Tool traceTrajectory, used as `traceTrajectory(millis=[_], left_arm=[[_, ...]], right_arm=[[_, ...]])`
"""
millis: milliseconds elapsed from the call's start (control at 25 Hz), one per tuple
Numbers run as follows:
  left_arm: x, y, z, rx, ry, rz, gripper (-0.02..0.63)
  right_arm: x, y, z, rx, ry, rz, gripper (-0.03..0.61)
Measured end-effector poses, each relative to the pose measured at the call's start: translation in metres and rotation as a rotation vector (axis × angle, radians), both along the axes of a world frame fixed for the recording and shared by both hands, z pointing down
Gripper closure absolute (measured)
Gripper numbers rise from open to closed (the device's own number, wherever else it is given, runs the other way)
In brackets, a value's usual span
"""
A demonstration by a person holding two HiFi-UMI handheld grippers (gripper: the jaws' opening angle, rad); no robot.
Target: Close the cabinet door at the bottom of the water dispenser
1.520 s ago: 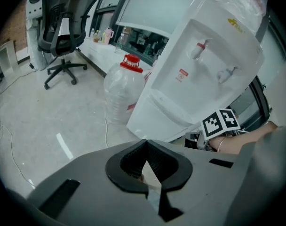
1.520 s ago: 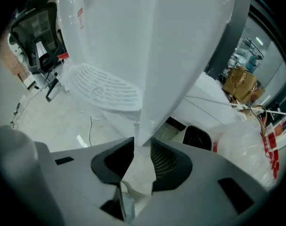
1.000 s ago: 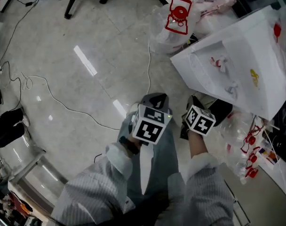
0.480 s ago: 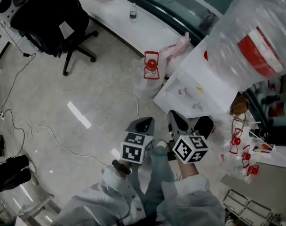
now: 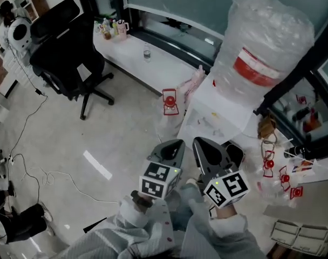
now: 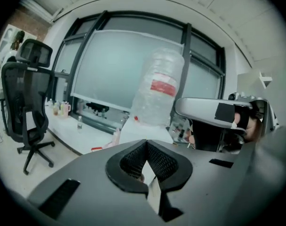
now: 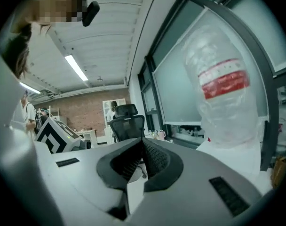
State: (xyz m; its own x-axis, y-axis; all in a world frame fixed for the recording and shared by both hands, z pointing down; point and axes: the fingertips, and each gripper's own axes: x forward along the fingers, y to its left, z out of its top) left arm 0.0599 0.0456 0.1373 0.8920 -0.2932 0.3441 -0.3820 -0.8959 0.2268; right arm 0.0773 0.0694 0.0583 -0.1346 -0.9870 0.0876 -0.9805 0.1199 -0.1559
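Holding both grippers shut and empty before the water dispenser, whose bottom cabinet door showed in no view.

In the head view the left gripper (image 5: 172, 146) and the right gripper (image 5: 203, 146) hung side by side, near each other but apart, above the person's sleeves (image 5: 148, 233). Their tips pointed toward the white water dispenser (image 5: 218, 104), which stood just ahead and slightly to the right. A plastic-wrapped water bottle (image 5: 264, 47) with a red band sat upright on top of it. In each gripper view the ribbed pads met at the tip with nothing between them. A black office chair (image 5: 67, 53) stood well to the left on the pale floor (image 5: 72, 139). Beyond it, a white desk (image 5: 158, 63) ran along the window and carried a few small bottles.
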Motion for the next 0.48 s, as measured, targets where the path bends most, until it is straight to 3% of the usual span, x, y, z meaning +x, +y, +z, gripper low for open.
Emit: traceTrajectory(millis=[280, 480], left_arm=[[-0.012, 0.027, -0.061, 0.04, 0.136, 0.034, 0.603], [-0.021, 0.033, -0.079, 0.088, 0.151, 0.043, 0.603]], right_arm=[[-0.013, 0.03, -0.043, 0.092, 0.033, 0.004, 0.563], [-0.017, 0.041, -0.05, 0.085, -0.011, -0.002, 0.563]])
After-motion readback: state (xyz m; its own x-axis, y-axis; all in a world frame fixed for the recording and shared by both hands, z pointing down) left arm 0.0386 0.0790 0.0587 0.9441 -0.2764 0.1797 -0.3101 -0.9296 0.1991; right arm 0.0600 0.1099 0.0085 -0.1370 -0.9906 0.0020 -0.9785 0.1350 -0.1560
